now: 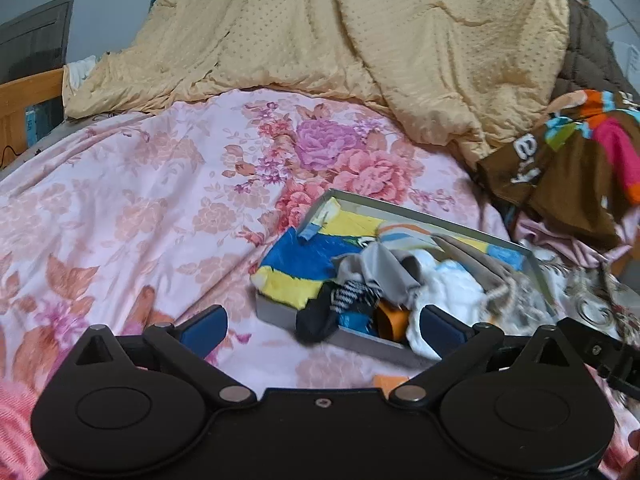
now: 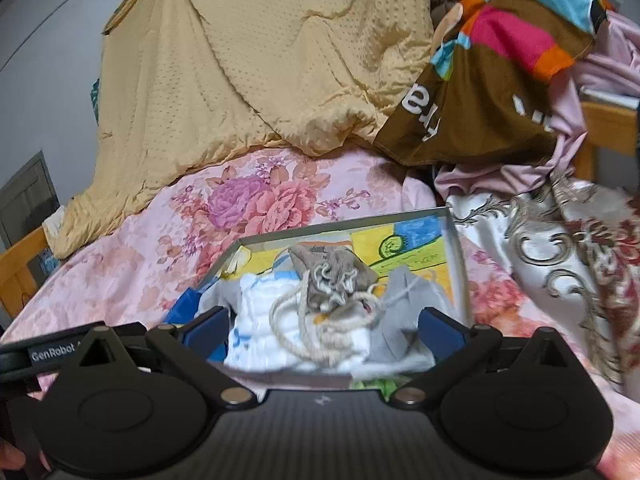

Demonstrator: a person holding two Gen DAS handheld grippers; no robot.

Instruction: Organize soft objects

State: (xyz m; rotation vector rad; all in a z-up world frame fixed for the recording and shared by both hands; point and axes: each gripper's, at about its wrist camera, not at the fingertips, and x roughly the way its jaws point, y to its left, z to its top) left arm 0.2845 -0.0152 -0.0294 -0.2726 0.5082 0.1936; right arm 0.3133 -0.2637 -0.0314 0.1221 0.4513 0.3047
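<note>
A shallow grey box (image 1: 420,216) with a blue and yellow drawing inside lies on the bed. It holds a white cloth (image 1: 452,288), a grey cloth (image 1: 384,276), a black sock (image 1: 316,320) draped over its near wall, a striped sock and something orange (image 1: 392,320). My left gripper (image 1: 322,322) is open at the box's near left corner, holding nothing. In the right wrist view the box (image 2: 340,226) shows a beige drawstring pouch (image 2: 332,280) on the white cloth (image 2: 260,320). My right gripper (image 2: 324,322) is open over the near edge, with the cloths between its fingers untouched.
A yellow quilt (image 1: 360,40) is heaped at the back of the pink floral sheet (image 1: 160,184). A brown multicoloured garment (image 2: 500,80) and pale brocade fabric (image 2: 560,248) pile up to the right. A wooden bed frame (image 1: 28,108) stands far left.
</note>
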